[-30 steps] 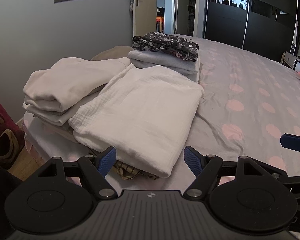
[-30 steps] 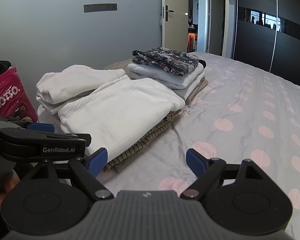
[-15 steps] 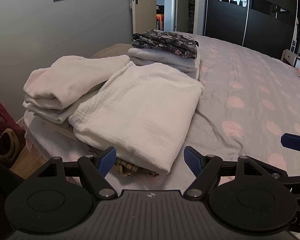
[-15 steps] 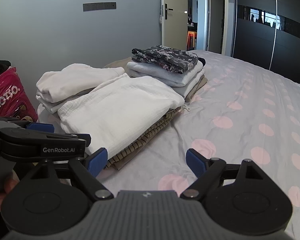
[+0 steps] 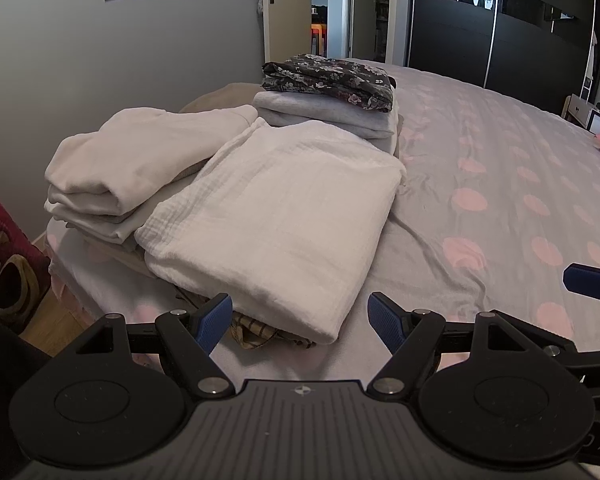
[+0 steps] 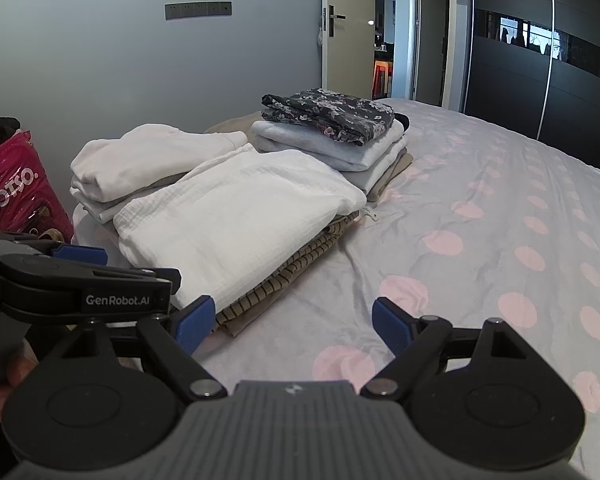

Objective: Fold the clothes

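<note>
A folded white textured garment (image 5: 276,220) (image 6: 232,220) lies on top of a striped olive one (image 6: 284,280) near the bed's corner. Left of it sits a stack of folded cream clothes (image 5: 140,160) (image 6: 148,160). Behind stands a third pile, grey and white pieces topped by a dark floral garment (image 5: 328,76) (image 6: 328,112). My left gripper (image 5: 300,320) hovers open just in front of the white garment, nothing between its blue pads. My right gripper (image 6: 288,320) is open too, over bare bedspread to the right of the pile. The left gripper's body (image 6: 84,284) shows in the right wrist view.
The bed (image 5: 500,184) has a grey spread with pink dots stretching right. A pink printed bag (image 6: 16,192) stands on the floor at the left by the grey wall. A dark sliding wardrobe (image 5: 500,20) and an open door (image 6: 348,32) are beyond the bed.
</note>
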{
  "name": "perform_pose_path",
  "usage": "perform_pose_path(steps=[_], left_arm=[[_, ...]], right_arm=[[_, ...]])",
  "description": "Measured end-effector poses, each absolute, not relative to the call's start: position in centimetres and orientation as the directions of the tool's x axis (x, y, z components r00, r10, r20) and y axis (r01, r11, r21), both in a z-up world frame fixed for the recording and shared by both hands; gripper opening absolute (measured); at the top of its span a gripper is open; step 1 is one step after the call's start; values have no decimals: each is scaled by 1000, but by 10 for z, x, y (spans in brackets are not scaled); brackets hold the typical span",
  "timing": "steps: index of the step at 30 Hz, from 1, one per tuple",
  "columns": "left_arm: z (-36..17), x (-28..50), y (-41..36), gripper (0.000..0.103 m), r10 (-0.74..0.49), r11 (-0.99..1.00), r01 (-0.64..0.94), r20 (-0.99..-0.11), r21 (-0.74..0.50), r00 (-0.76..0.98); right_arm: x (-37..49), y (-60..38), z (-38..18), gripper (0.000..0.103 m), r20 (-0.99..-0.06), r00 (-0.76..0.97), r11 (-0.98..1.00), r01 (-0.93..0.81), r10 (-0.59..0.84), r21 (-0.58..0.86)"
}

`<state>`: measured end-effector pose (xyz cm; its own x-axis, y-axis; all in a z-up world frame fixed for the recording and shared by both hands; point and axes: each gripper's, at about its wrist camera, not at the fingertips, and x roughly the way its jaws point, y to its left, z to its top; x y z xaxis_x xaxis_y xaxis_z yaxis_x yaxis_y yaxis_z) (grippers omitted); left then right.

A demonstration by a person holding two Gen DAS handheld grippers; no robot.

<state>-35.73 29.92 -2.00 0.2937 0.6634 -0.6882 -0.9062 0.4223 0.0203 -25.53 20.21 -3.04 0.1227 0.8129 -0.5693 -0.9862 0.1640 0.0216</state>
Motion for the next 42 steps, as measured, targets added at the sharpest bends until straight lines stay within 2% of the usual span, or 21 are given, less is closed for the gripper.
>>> perform_pose_path(steps=[42], left_arm=[[-20,-355,295,73,658,426,-905,-696,28,288]], right_arm=[[-255,197,-31,87,-569,124,173,-984,813,32]])
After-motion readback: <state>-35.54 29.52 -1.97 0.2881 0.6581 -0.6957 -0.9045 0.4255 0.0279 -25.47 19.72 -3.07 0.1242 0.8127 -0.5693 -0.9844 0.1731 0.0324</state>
